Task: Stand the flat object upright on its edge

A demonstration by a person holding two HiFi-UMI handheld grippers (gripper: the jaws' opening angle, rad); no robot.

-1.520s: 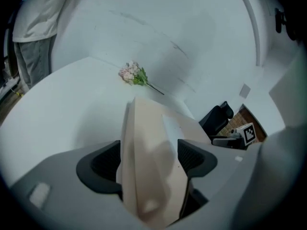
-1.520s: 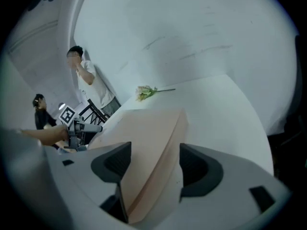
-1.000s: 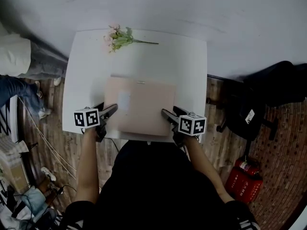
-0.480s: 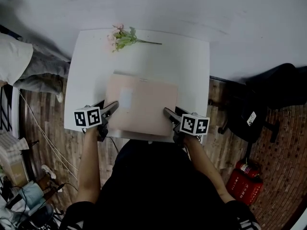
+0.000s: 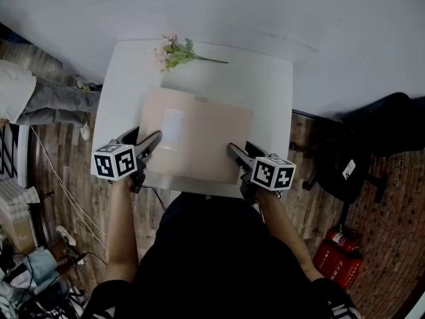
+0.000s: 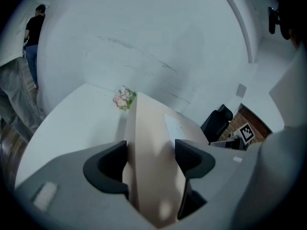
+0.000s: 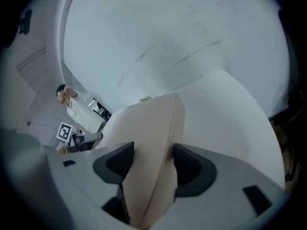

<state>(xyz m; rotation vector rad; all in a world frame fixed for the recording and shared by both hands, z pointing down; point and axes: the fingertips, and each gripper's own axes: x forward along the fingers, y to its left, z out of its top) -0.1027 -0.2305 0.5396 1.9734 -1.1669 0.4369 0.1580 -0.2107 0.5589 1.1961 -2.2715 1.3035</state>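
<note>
A flat tan cardboard box (image 5: 199, 138) with a white label lies tilted over the white table (image 5: 265, 78), its near edge raised. My left gripper (image 5: 151, 143) clamps the box's left side, and my right gripper (image 5: 236, 153) clamps its right side. In the left gripper view the box (image 6: 148, 123) runs edge-on between both pads of the left gripper (image 6: 151, 159), whose jaws have just been closing on it. In the right gripper view the box (image 7: 151, 123) fills the gap between the jaws of the right gripper (image 7: 148, 163), pads against its faces.
A small bunch of pink flowers (image 5: 174, 53) lies at the table's far edge, beyond the box. A black office chair (image 5: 358, 158) and a red fire extinguisher (image 5: 339, 251) stand to the right. A person's legs (image 5: 46, 102) are at the left.
Both grippers have risen with the box, lifting its near edge off the table. The person at the left has shifted.
</note>
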